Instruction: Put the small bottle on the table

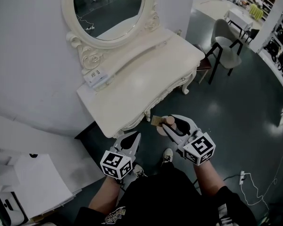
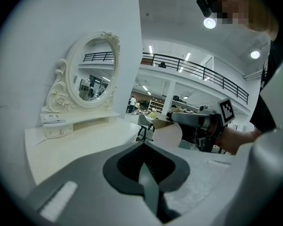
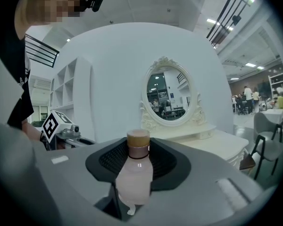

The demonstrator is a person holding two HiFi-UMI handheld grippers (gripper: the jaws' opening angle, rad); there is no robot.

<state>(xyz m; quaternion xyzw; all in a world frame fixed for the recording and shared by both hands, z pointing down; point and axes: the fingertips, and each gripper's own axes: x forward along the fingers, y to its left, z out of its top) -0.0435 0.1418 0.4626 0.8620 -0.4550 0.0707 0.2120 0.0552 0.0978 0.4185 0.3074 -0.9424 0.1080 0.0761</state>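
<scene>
At the front edge of the dressing table (image 1: 132, 95), right gripper (image 1: 173, 126) clamps 1 small bottle (image 3: 136, 171) upright, tabletop directly ahead; left gripper (image 1: 131, 138) closed, empty

Looking steeply down from head height onto a white dressing table (image 1: 146, 84) just ahead. From close behind the left gripper (image 1: 130, 142) and right gripper (image 1: 175, 126), looking nearly level at that same table and oval mirror (image 3: 169, 95).

Left claw (image 1: 136, 136) closed and empty, right claw (image 1: 169, 125) clamped on the bottle (image 3: 134, 173); both point forward, side by side.
</scene>
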